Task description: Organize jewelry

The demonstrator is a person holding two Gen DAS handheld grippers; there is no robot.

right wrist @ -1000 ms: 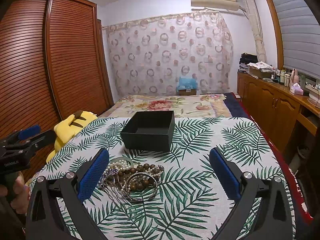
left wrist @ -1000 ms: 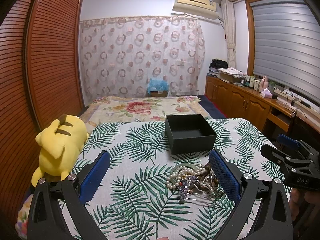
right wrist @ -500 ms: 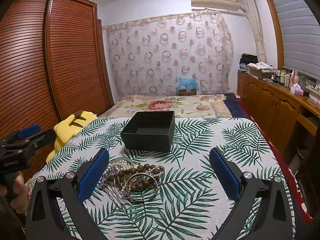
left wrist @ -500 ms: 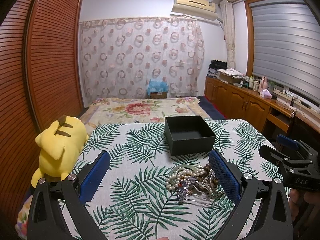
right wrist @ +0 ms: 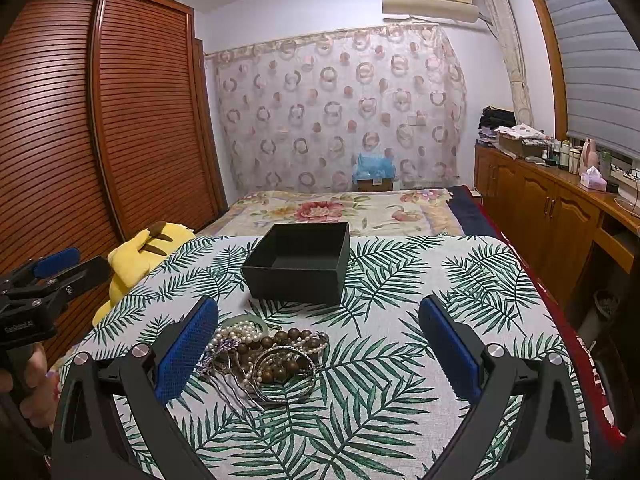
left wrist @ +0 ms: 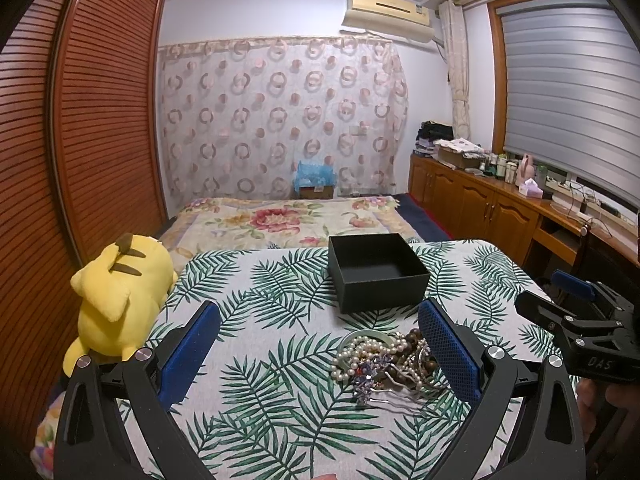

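Matt box (right wrist: 298, 266), glossy pearls (right wrist: 240, 330).

Two fisheye wrist views, each looking forward along its own gripper's blue-padded fingers, low and close over the near edge of the leaf-print tabletop (left wrist: 280, 360), facing the far curtained wall. The left wrist view sits toward the tabletop's left side, the right wrist view toward its right. Both share the jewelry pile (left wrist: 390, 362) (right wrist: 264, 354), black box (left wrist: 378, 272) (right wrist: 298, 264) and yellow plush toy (left wrist: 120, 300) (right wrist: 140, 256); each shows the other gripper at its outer edge.
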